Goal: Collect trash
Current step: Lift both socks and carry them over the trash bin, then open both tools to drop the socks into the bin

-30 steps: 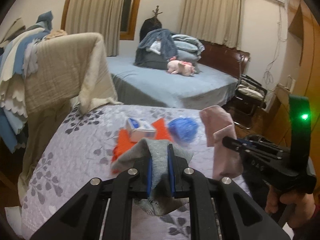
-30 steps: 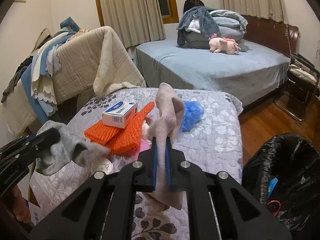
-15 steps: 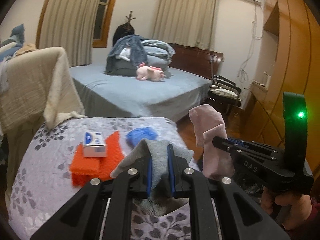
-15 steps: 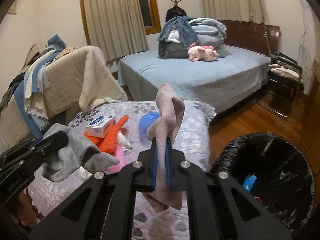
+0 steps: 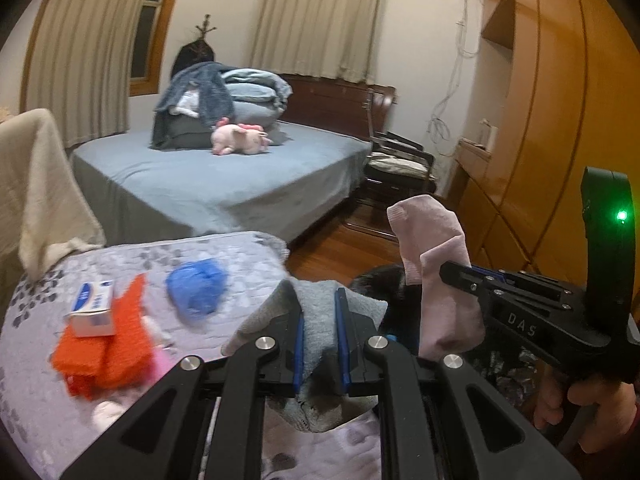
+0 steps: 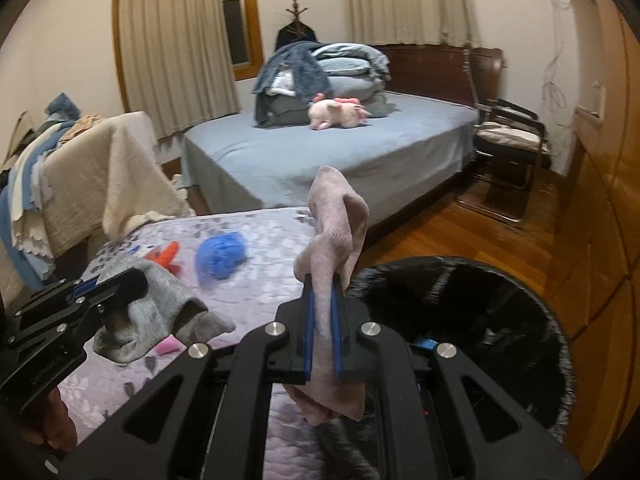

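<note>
We hold limp grey sock (image 5: 320, 312) pinched in left gripper (image 5: 320, 344), soft pink sock (image 6: 334, 216) clamped mid-length in right gripper (image 6: 322, 328); both light, floppy.

Quilt (image 5: 248, 256) carries white box (image 5: 93, 307) on orange net (image 5: 108, 344), blue wad (image 5: 198, 290) nearby (pink bits, blurred).

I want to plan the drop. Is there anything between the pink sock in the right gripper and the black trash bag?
Nothing visible blocks it. The right gripper holds the pink sock at the near rim of the open black trash bag. The left gripper, with its grey sock, is off to the left over the quilt.
</note>
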### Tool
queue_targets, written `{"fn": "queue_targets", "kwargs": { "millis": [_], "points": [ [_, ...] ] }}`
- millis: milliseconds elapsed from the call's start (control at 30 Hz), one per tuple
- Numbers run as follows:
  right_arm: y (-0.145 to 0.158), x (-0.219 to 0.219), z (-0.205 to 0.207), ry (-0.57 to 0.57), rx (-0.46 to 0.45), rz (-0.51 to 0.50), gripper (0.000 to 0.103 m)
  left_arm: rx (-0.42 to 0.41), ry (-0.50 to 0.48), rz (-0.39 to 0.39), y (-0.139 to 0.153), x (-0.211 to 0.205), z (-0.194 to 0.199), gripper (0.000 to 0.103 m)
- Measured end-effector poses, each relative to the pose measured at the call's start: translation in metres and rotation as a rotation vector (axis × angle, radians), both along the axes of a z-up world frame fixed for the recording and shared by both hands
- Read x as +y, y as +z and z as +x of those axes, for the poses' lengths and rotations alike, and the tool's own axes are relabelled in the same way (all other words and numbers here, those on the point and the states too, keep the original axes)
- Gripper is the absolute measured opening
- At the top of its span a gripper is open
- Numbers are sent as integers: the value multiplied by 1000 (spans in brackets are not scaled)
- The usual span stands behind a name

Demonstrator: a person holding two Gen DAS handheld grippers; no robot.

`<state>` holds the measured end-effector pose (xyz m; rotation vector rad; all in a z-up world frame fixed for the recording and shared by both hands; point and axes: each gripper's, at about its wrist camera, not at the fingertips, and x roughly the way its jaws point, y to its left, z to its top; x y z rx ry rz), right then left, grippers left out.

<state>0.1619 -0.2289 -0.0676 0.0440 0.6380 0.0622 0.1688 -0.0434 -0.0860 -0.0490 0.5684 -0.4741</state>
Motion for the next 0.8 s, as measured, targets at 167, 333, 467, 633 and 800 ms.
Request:
{"fn": "queue_targets", "kwargs": {
  "millis": [167, 333, 467, 633, 800],
  "points": [
    [-3, -30, -9, -77, 3, -17, 7, 10, -61, -9, -3, -34, 8, 14],
    [-6, -59, -17, -149, 6, -29, 7, 15, -128, -20, -5, -69, 15, 14],
    [-9, -82, -26, -202, 8, -33, 7, 15, -174, -39, -2, -94, 19, 14],
    [-13, -104, -34, -255, 12, -40, 7, 10, -229, -80, 8, -120, 21, 14],
    [-17, -123, -40, -299, 14, -38, 7, -1, -266, -113, 16, -138, 20, 14]
  ]
}}
